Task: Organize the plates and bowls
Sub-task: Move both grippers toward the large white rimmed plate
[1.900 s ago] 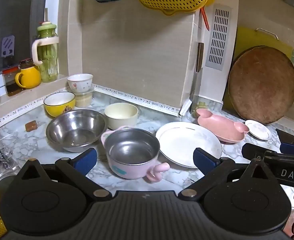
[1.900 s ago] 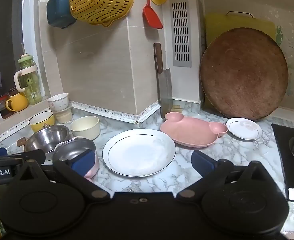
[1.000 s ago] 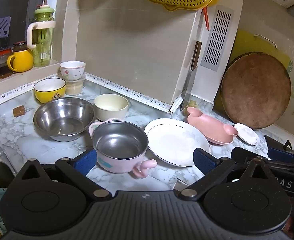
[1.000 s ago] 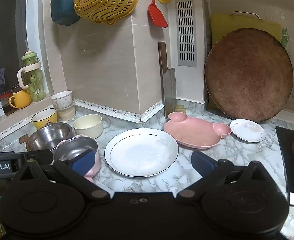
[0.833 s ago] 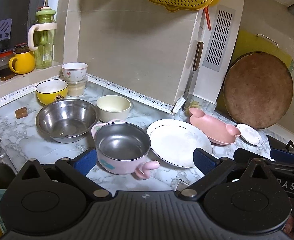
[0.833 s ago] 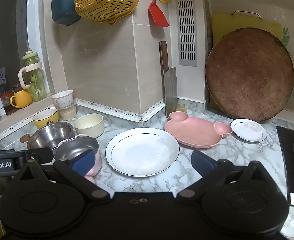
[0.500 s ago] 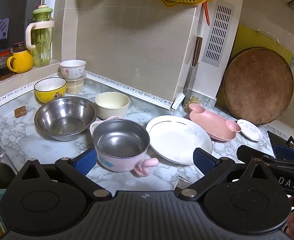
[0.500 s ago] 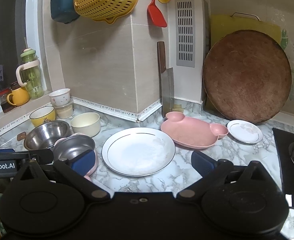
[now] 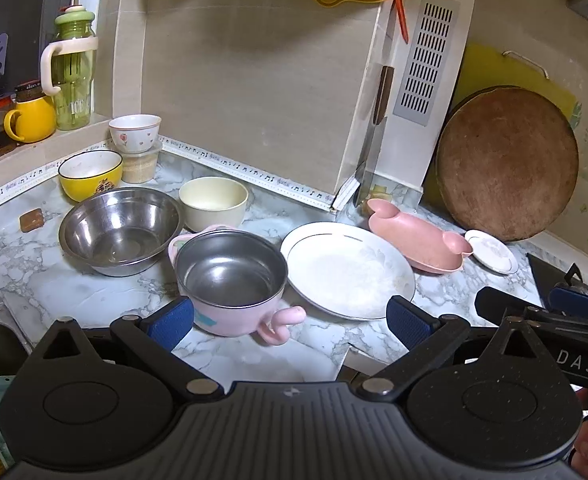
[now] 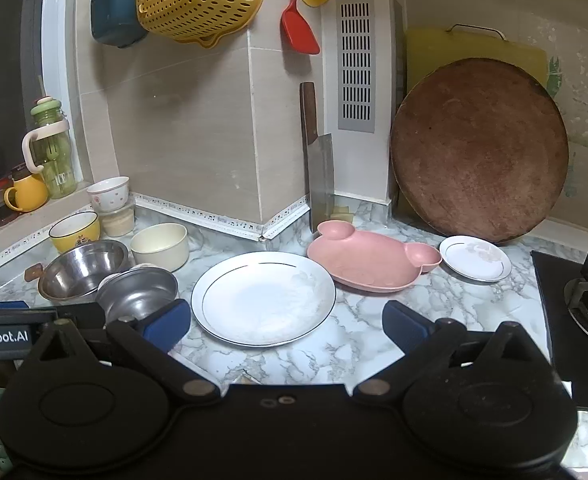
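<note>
Jaws of my left gripper [image 9: 290, 316] stand spread wide and empty at the bottom of its frame, just short of the pink-handled steel bowl [image 9: 232, 280] at center. My right gripper [image 10: 286, 320] is likewise released, the large white plate [image 10: 264, 298] between its pads. Further up the counter [image 10: 374, 320] I see the pink bear plate [image 10: 370, 262], small saucer [image 10: 476, 258], steel mixing bowl [image 9: 120, 230], cream bowl [image 9: 213, 202] and yellow bowl [image 9: 90, 174].
</note>
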### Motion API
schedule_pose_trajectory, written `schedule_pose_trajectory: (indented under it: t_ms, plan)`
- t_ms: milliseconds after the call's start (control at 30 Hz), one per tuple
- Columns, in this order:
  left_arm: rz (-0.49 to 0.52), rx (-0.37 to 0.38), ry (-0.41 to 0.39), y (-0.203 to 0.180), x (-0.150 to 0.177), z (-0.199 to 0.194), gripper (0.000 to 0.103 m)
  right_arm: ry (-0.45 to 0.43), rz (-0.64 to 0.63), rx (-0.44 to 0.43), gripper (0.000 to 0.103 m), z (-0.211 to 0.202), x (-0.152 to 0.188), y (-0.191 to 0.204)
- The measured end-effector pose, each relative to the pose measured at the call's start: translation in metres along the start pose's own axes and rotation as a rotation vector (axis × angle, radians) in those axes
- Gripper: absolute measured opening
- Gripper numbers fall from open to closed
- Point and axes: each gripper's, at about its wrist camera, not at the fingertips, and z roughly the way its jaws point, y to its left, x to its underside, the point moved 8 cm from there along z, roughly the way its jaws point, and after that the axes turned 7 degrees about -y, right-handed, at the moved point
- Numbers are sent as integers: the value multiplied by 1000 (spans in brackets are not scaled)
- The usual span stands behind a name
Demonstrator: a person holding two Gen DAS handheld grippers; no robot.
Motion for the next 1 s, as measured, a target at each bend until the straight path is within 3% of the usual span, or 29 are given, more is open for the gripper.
schedule_pose_trajectory:
  t_ms: [1000]
  plan:
    - [61, 24, -33, -7, -10, 4, 103, -60, -6, 4, 102, -11, -10, 2]
